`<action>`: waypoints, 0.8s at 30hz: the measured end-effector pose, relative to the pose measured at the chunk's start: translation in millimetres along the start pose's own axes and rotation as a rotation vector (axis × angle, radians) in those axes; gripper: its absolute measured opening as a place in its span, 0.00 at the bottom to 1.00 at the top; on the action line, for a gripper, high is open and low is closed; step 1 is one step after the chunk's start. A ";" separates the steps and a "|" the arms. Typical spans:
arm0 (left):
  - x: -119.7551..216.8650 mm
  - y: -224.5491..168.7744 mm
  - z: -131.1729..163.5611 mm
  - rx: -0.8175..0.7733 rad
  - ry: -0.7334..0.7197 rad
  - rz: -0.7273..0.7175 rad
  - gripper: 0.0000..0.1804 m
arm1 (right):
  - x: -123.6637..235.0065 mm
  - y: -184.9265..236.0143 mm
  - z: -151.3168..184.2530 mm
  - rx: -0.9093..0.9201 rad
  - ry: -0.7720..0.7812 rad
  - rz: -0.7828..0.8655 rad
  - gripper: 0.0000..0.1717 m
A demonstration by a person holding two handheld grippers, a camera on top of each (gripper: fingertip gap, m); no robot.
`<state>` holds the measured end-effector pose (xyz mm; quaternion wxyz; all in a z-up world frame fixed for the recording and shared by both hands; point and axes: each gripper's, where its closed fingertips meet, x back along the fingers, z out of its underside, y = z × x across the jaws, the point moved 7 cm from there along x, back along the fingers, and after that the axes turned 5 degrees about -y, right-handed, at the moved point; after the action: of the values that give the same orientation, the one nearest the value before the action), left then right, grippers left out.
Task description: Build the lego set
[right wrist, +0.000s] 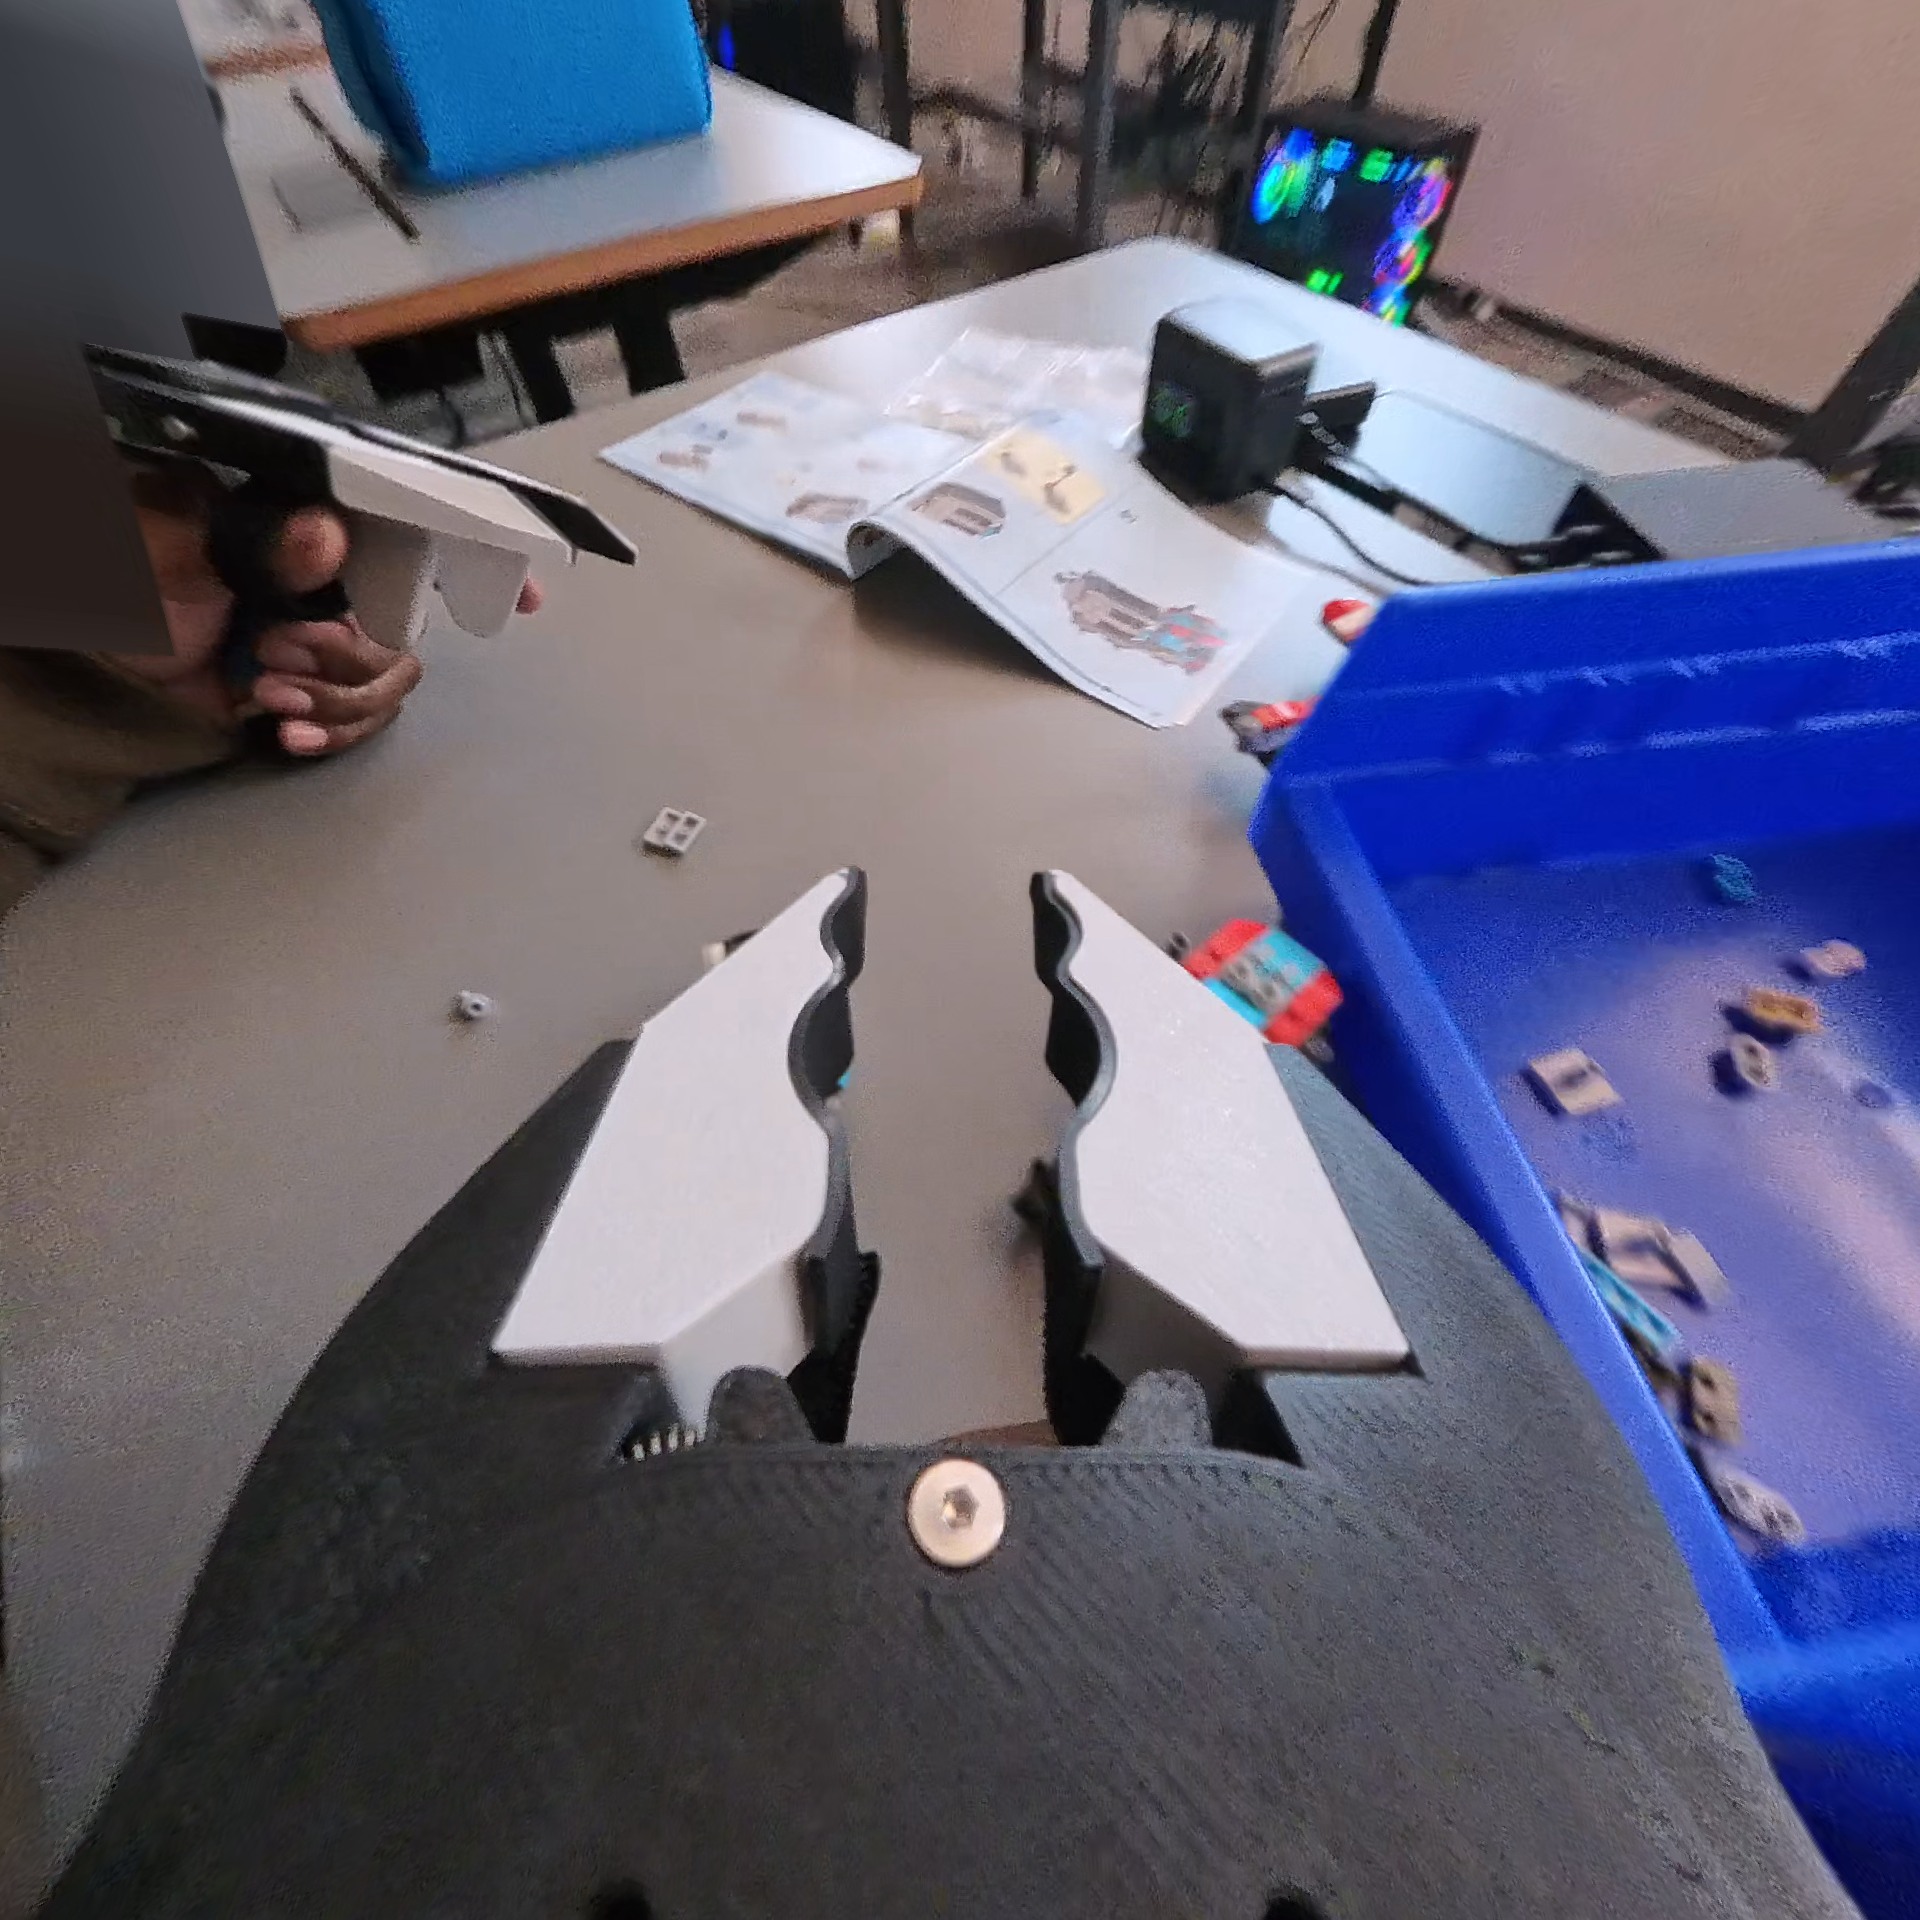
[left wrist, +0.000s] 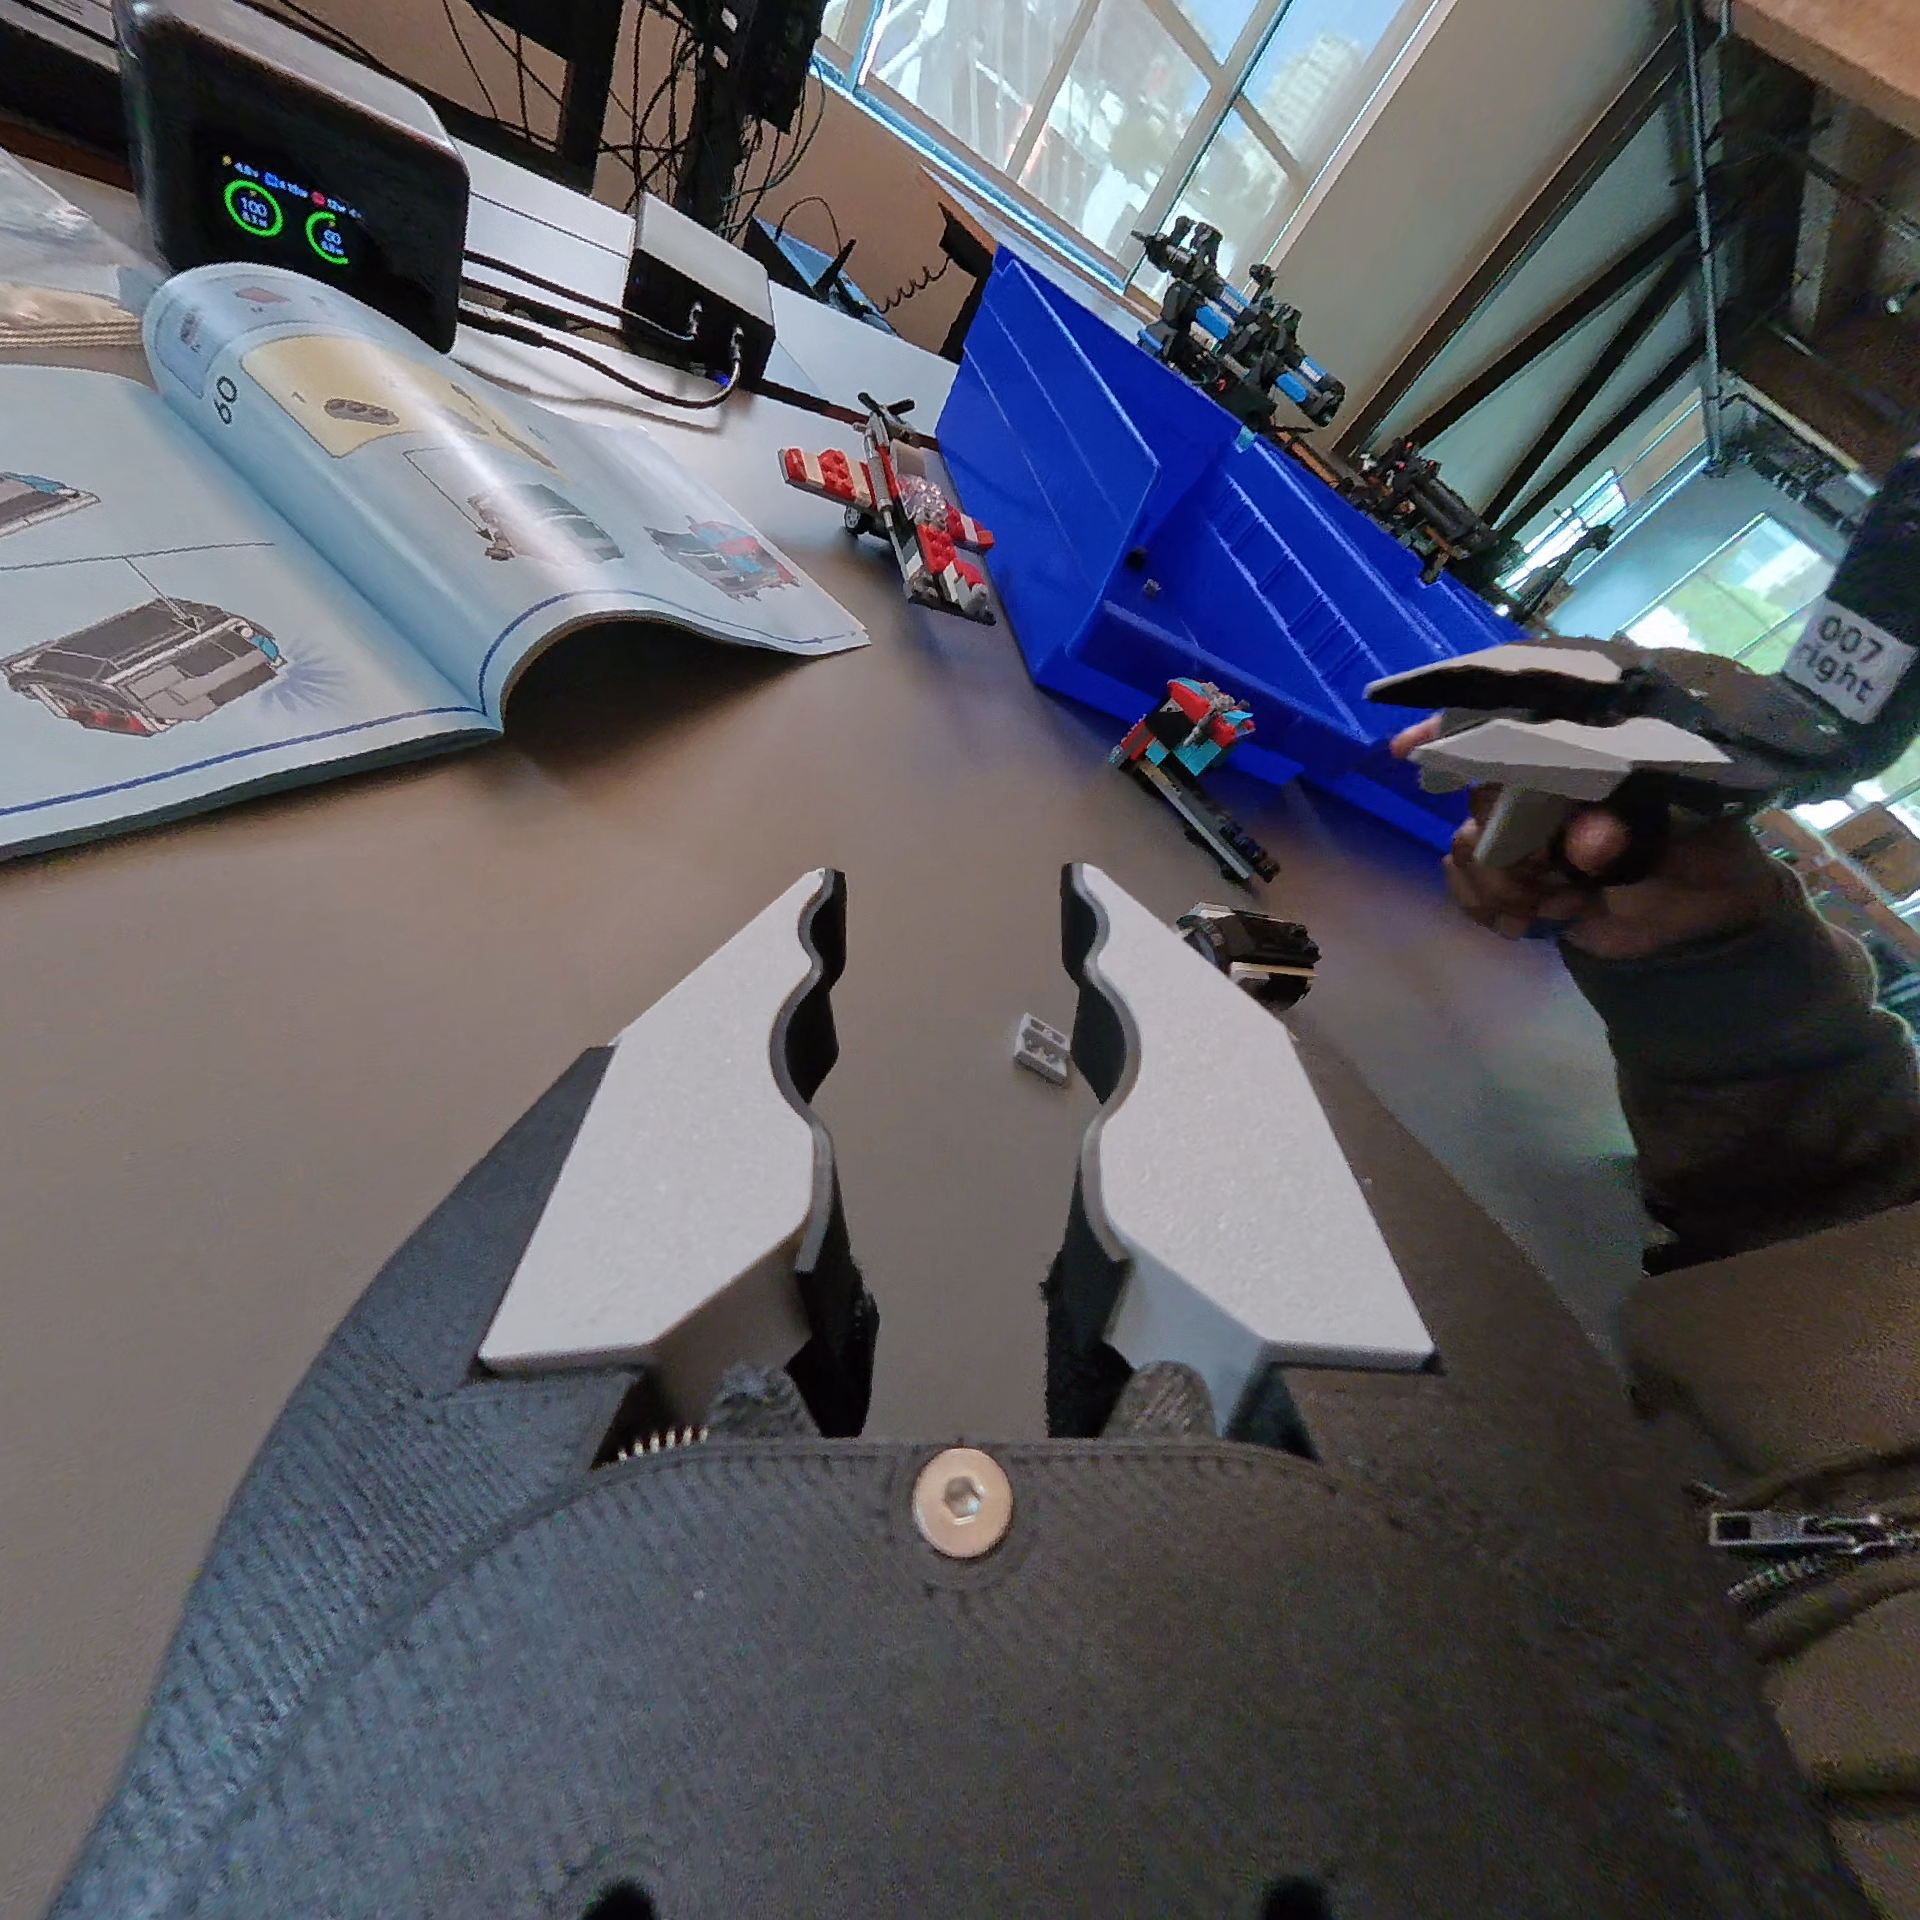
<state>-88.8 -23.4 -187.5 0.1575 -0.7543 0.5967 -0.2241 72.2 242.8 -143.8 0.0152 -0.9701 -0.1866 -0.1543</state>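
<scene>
Both my grippers, left (left wrist: 951, 883) and right (right wrist: 945, 888), gape empty; a small grey plate (left wrist: 1042, 1047) lies centre-frame, loose pieces in the blue bin (right wrist: 1455, 1091).

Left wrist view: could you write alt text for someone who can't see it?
An open, empty left claw hovers over a grey table, with a small grey brick lying between its fingers near the right one. Beyond are small brick models, an open instruction booklet and a blue bin; the right claw, hand-held, is at far right.
</scene>
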 end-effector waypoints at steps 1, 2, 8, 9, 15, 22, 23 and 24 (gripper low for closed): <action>-1.4 0.0 -0.2 -0.013 0.005 -0.005 0.23 | 12.8 -4.8 4.9 -0.012 -0.026 0.016 0.20; -3.1 -0.2 -0.3 -0.028 0.013 -0.010 0.24 | 24.7 -9.1 10.2 -0.023 -0.041 0.028 0.22; -13.5 0.2 -2.6 -0.116 0.027 -0.064 0.24 | 79.9 -30.6 39.1 -0.043 -0.075 0.063 0.33; -15.0 0.4 -2.9 -0.125 0.027 -0.077 0.24 | 86.0 -33.0 44.3 -0.049 -0.077 0.059 0.34; -21.3 1.9 0.0 -0.156 0.072 -0.142 0.24 | 104.4 -44.2 65.9 -0.121 -0.122 0.025 0.36; -30.0 1.3 5.8 -0.208 0.150 -0.199 0.24 | 107.5 -47.7 64.8 -0.193 -0.156 -0.055 0.30; -30.4 1.1 6.1 -0.213 0.153 -0.205 0.24 | 107.8 -46.7 64.7 -0.185 -0.157 -0.057 0.30; -30.7 1.3 6.0 -0.217 0.153 -0.214 0.24 | 108.3 -45.7 64.8 -0.179 -0.157 -0.059 0.29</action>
<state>-92.5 5.9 -197.9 0.0046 -0.8067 0.5441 -0.2305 170.1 329.6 -173.7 -0.0907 -0.9708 -0.2010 -0.0942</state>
